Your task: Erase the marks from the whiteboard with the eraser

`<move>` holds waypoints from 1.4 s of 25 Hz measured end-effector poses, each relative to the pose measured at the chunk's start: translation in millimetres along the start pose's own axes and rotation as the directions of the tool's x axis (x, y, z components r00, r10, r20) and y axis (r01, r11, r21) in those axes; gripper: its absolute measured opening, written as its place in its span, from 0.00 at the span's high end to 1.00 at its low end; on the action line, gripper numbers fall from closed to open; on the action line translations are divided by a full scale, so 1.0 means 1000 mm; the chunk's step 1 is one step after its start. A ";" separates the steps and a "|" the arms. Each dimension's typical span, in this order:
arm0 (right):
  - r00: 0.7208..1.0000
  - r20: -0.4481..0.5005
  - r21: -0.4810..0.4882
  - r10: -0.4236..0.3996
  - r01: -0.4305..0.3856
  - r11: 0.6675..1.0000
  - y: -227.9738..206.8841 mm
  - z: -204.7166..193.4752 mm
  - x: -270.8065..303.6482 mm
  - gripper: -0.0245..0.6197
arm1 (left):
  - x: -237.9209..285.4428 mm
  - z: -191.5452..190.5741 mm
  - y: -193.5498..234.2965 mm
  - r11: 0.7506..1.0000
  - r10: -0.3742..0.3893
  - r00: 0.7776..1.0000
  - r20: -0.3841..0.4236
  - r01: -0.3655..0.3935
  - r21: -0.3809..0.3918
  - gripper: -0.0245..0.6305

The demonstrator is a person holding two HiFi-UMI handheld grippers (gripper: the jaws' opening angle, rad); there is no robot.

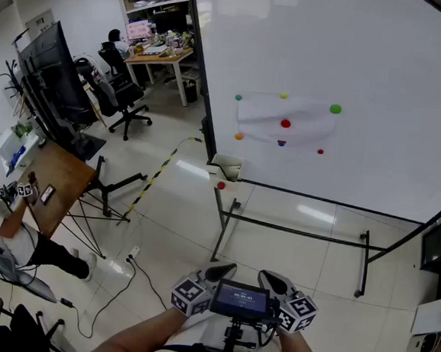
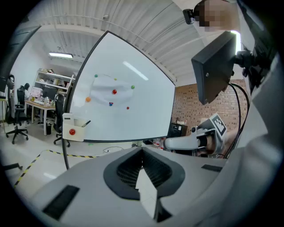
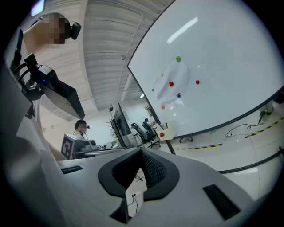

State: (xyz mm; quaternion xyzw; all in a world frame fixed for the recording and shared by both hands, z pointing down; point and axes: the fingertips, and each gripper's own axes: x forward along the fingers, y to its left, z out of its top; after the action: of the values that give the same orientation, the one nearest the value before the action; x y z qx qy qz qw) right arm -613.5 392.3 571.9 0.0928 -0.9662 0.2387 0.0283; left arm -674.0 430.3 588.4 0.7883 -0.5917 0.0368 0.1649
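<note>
The whiteboard (image 1: 383,71) stands on its legs at 1 o'clock in the head view, well away from the person. Near its middle are little coloured dots (image 1: 286,123) with a pale smudge (image 1: 306,117) around them. Those look like the marks to rub off.

At the board's 7 o'clock corner hangs a small white box (image 1: 227,166) with a pen (image 2: 85,123) poking out. It is likely kept there so tools are easy to grab. I cannot see the eraser; it may be inside that box.

Down at 6 o'clock, close to the person's body, the left gripper (image 1: 221,271) and the right gripper (image 1: 273,280) sit side by side. Both are squeezed shut and hold nothing. I think they are tucked in like this because the job has not begun.
</note>
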 end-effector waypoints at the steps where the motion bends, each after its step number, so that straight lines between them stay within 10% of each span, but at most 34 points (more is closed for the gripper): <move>1: 1.000 0.005 0.004 -0.005 0.005 1.000 -0.004 0.002 0.000 0.94 | 0.002 0.000 0.002 1.000 0.003 1.000 -0.006 -0.003 0.003 0.92; 35: 0.989 -0.042 0.040 -0.141 0.142 0.989 -0.110 0.050 0.262 0.94 | 0.074 0.028 0.322 0.995 0.028 0.999 -0.035 -0.031 -0.097 0.92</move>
State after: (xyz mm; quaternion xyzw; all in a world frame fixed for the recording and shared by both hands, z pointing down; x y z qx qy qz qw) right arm -850.3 230.2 604.1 0.1570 -0.9511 0.2587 0.0620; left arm -960.4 274.3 650.4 0.7697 -0.6016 0.0235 0.2123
